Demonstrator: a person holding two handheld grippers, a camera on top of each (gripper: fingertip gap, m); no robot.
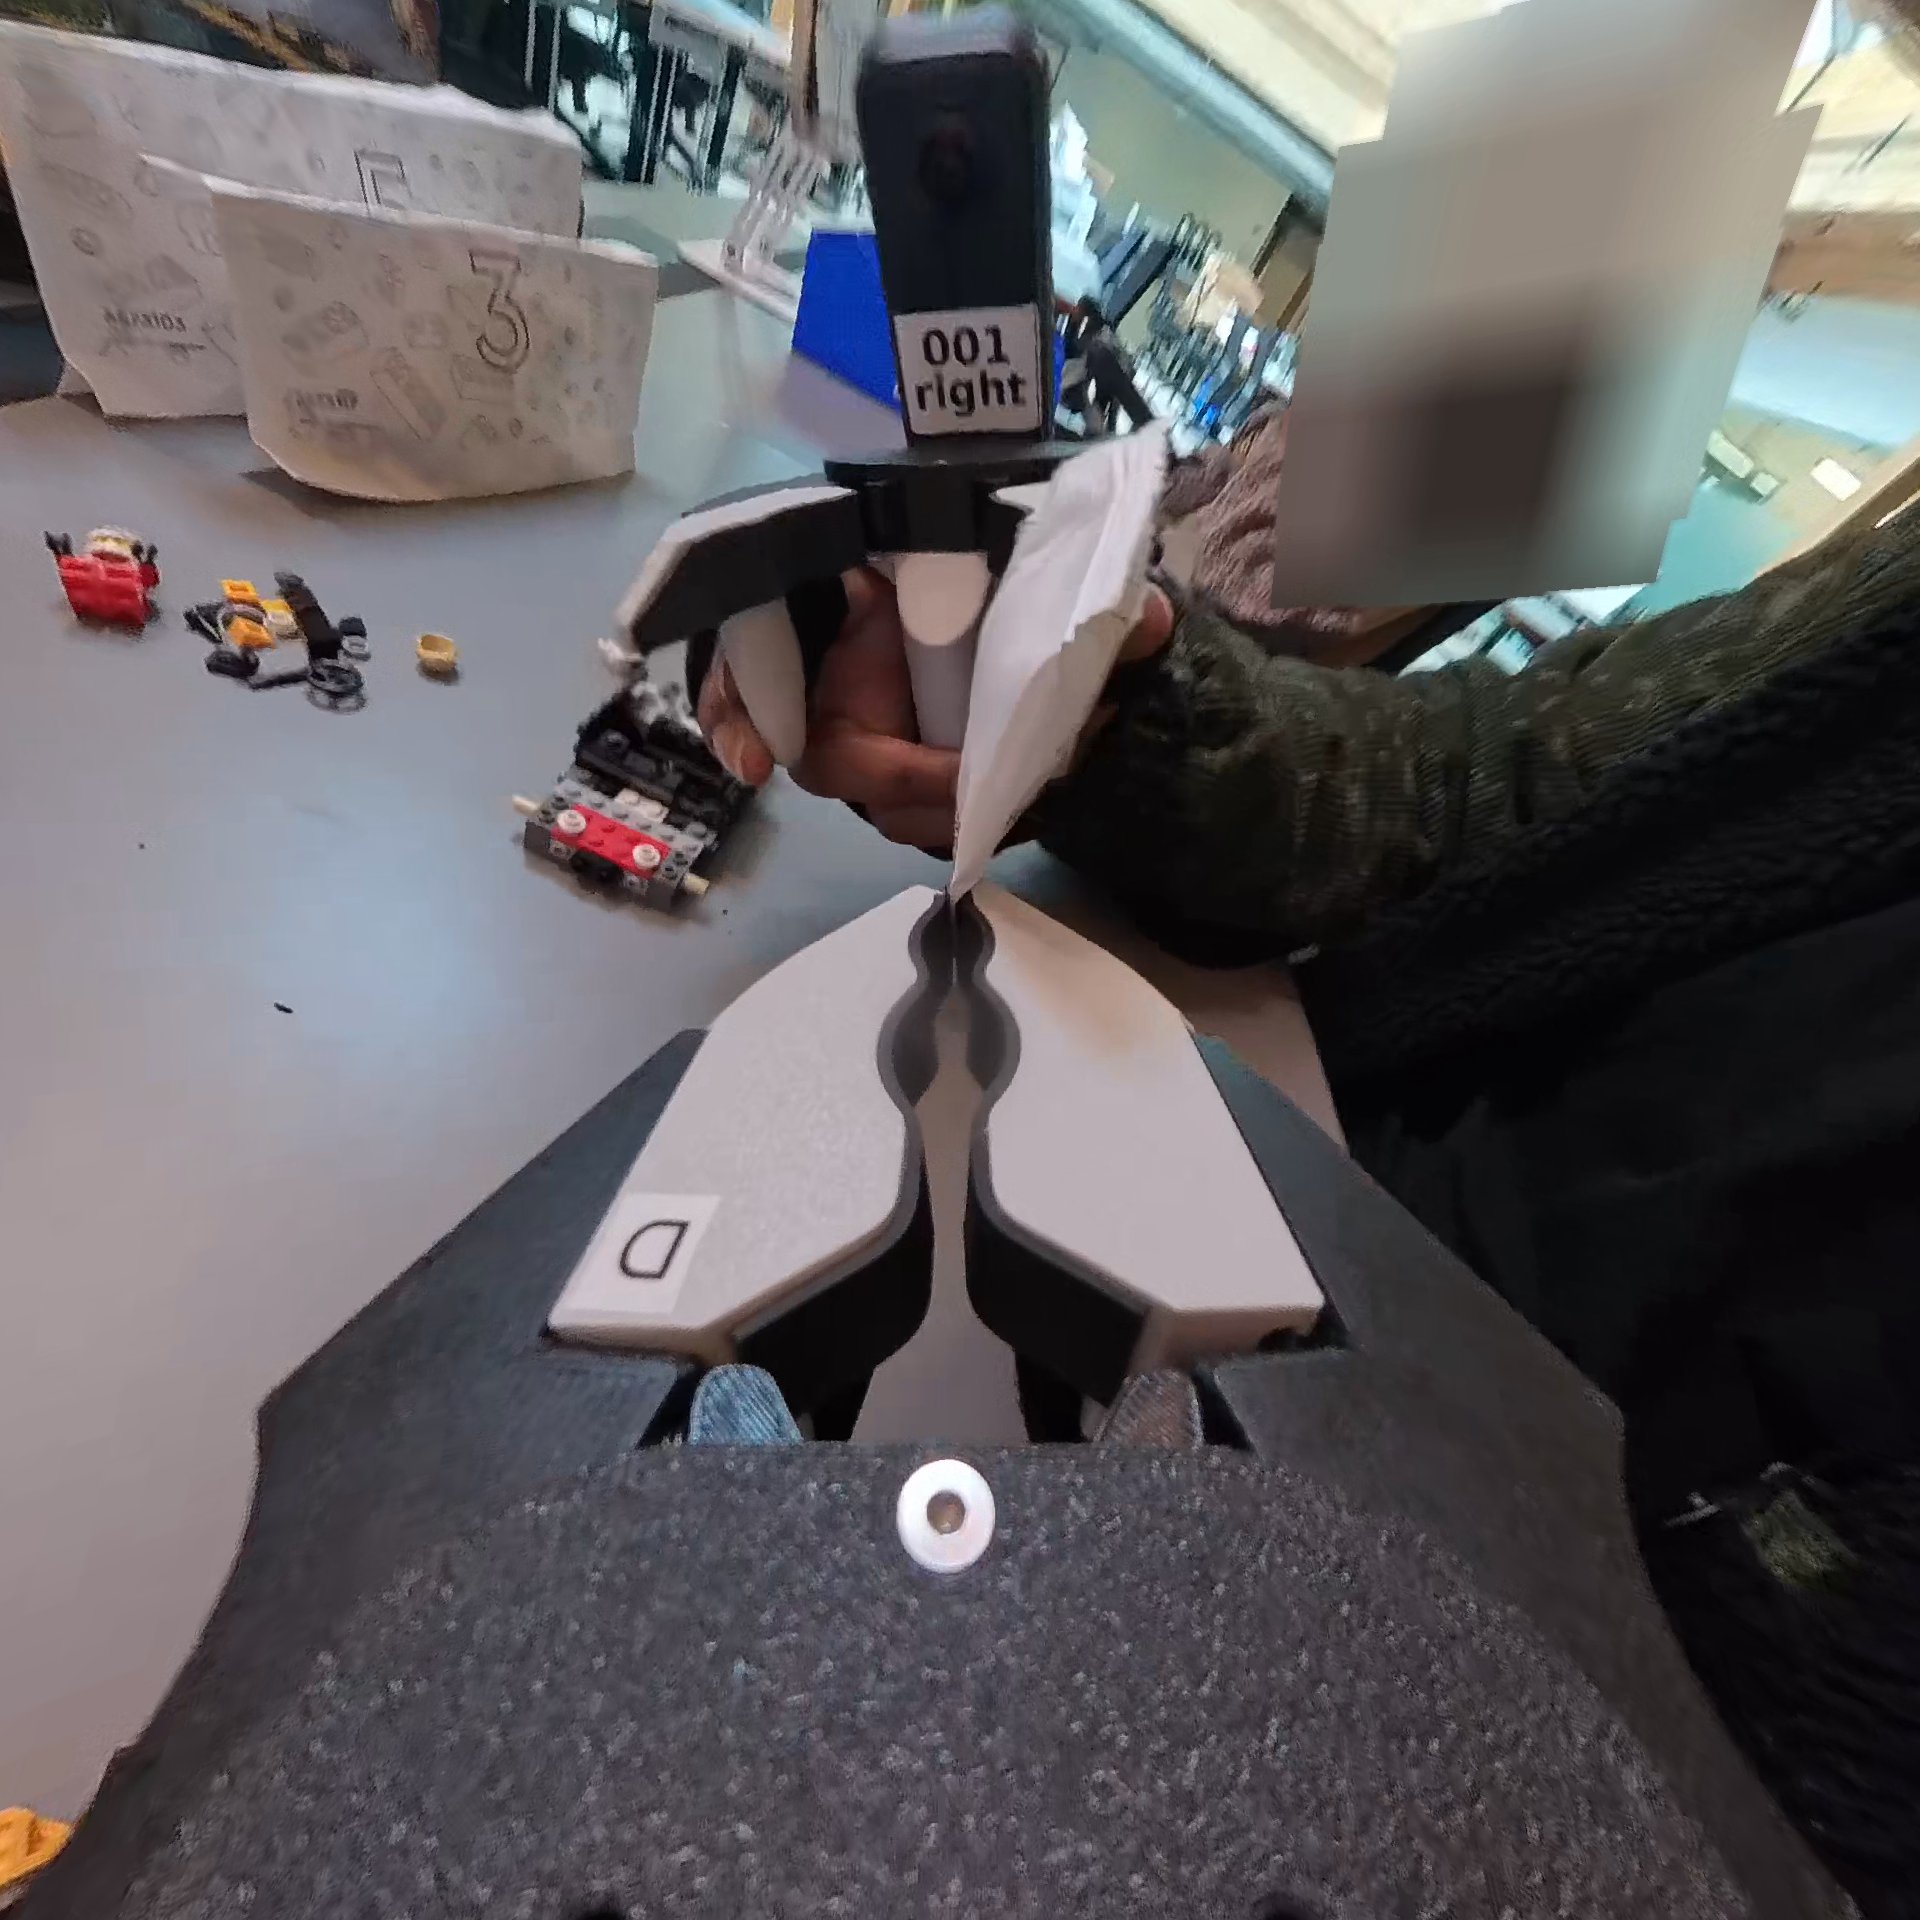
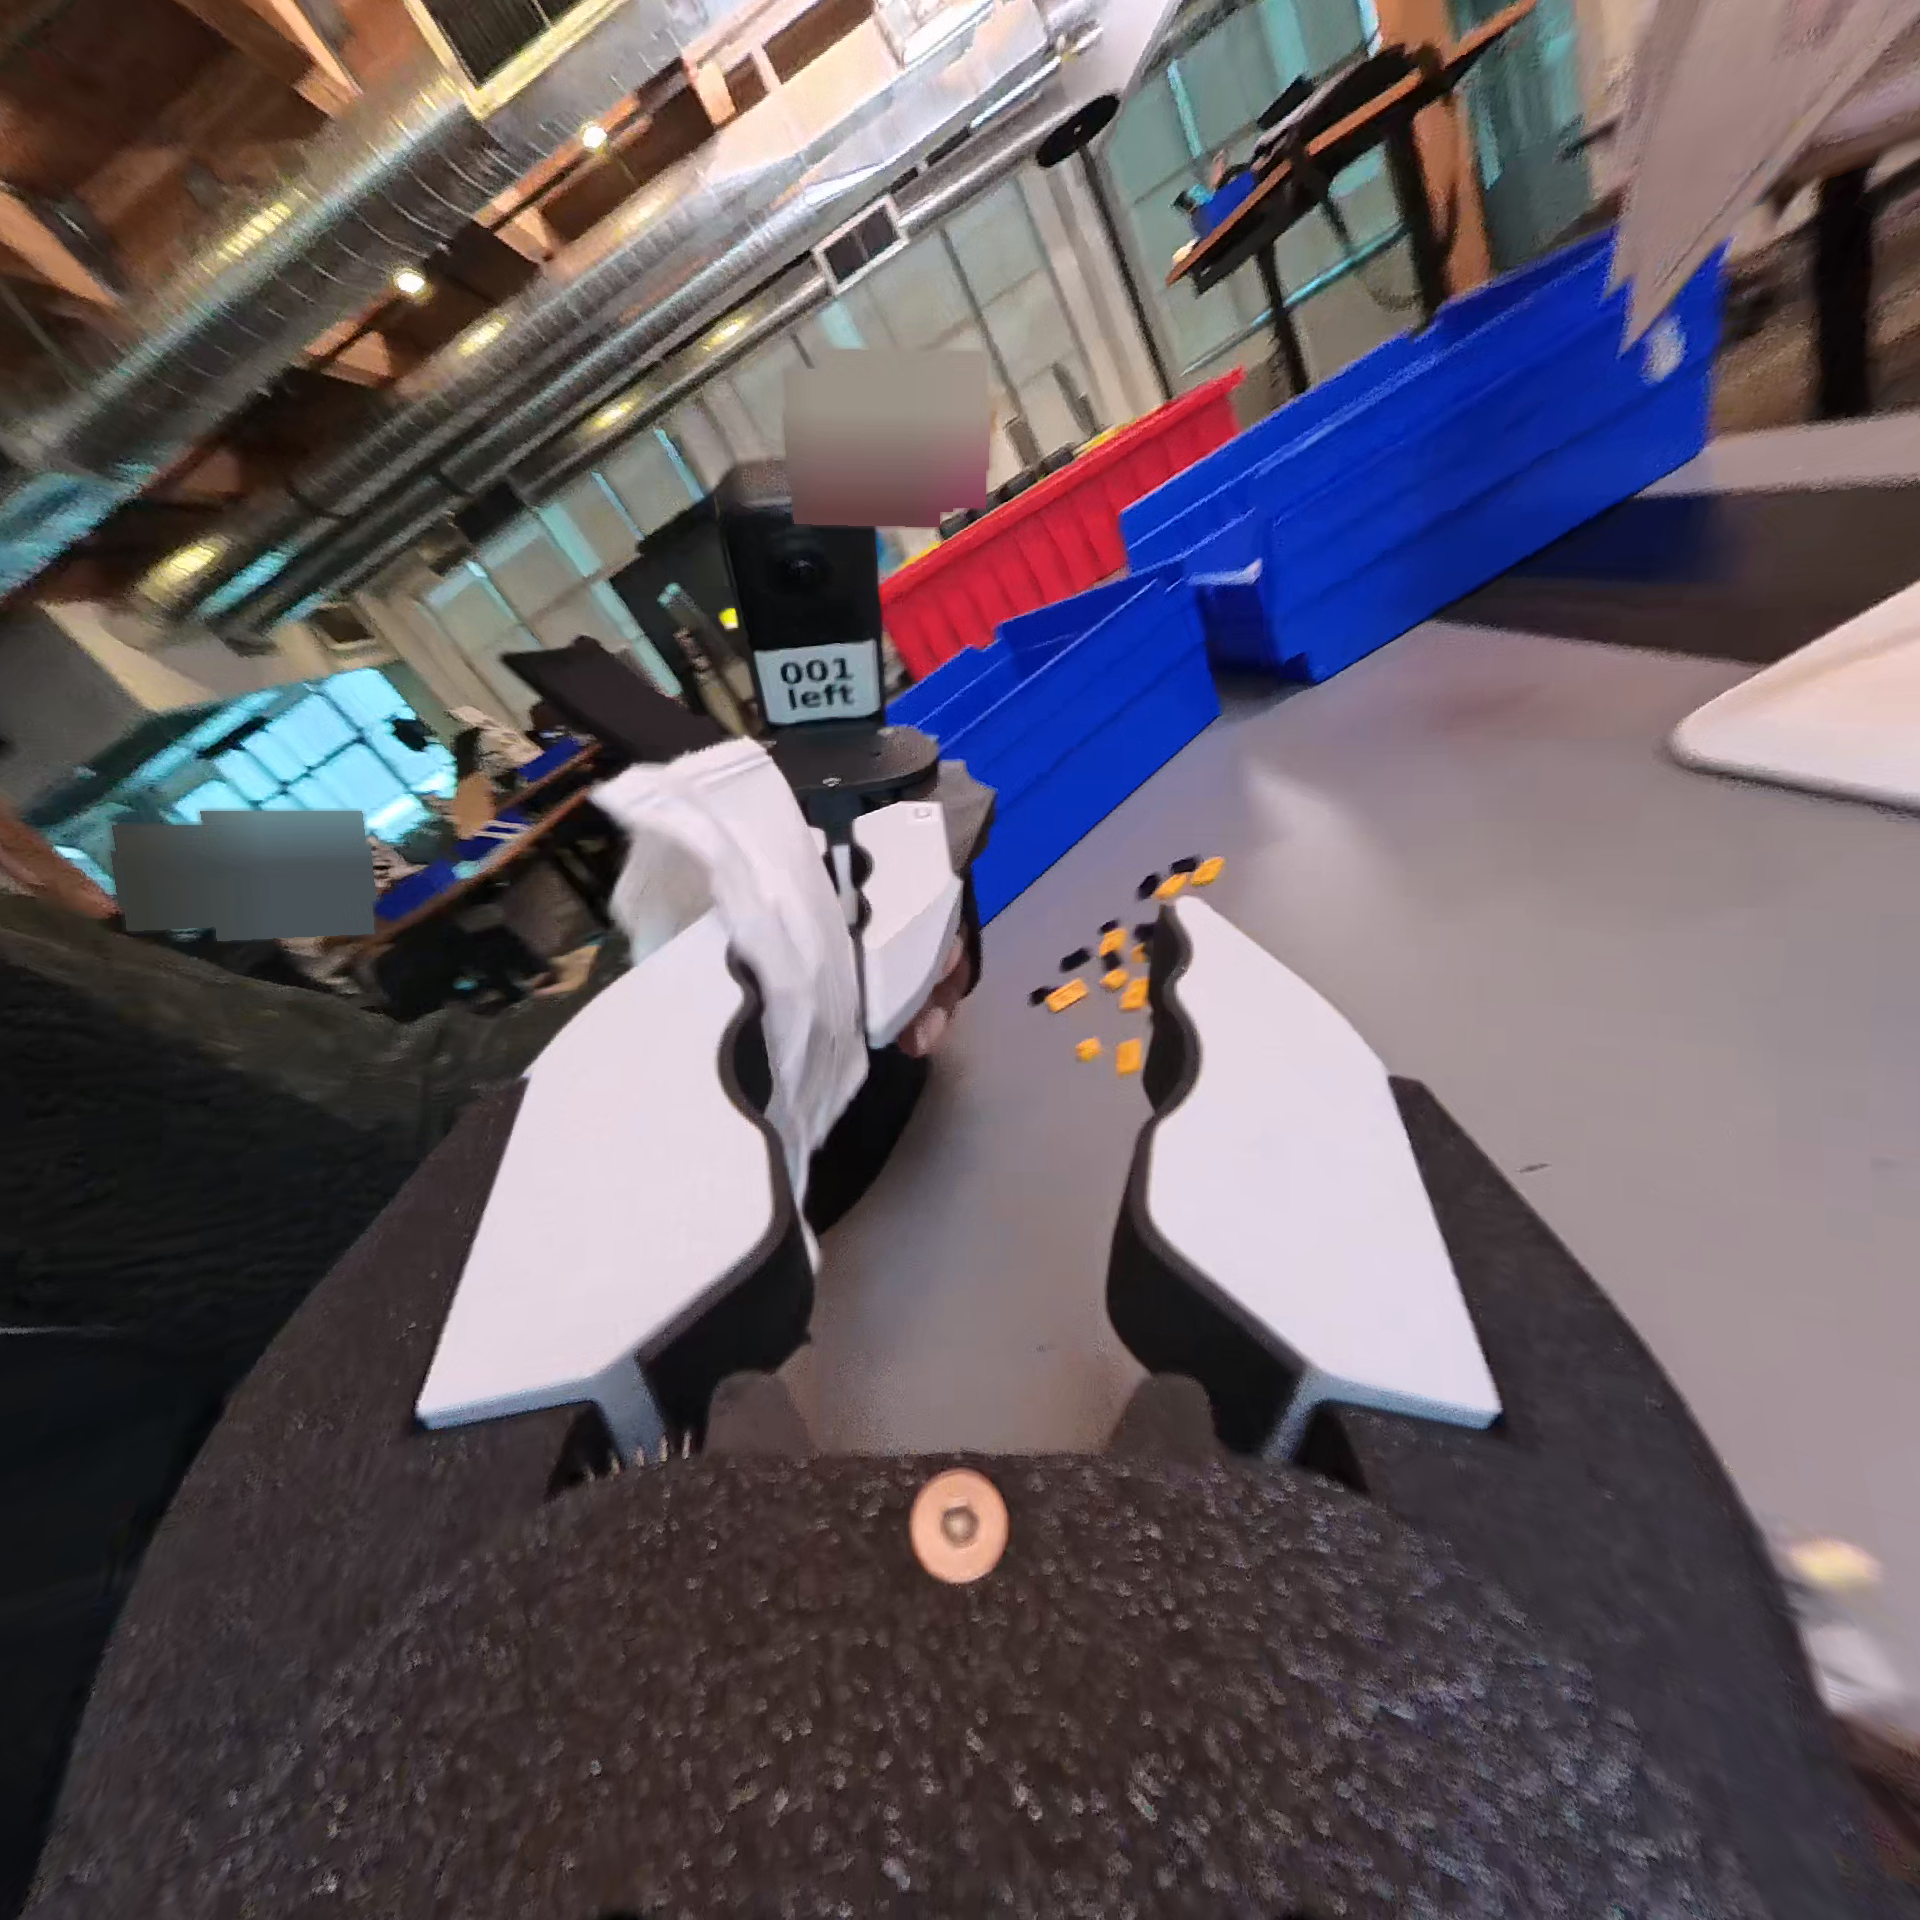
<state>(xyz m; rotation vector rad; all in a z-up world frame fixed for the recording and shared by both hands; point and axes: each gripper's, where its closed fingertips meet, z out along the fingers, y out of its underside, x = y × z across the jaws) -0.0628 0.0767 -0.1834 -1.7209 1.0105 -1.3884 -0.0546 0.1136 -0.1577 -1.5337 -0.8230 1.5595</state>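
White crumpled paper bag [image 1: 1049, 665]: thin, light, floppy, likely tears easily; best taken by corner. Left hand-held gripper [image 1: 951, 909] pinched tight on bag's corner. Right hand-held gripper [image 2: 961, 977] spread wide, bag beside its left finger [image 2: 665, 1049], above grey bench [image 1: 260, 935].

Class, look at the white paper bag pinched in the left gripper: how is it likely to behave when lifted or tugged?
The white paper bag probably flops: it creases and bends where the left gripper pinches just one corner. It looks light, since that small pinch holds it. Its ragged upper edge suggests that it may tear if tugged.
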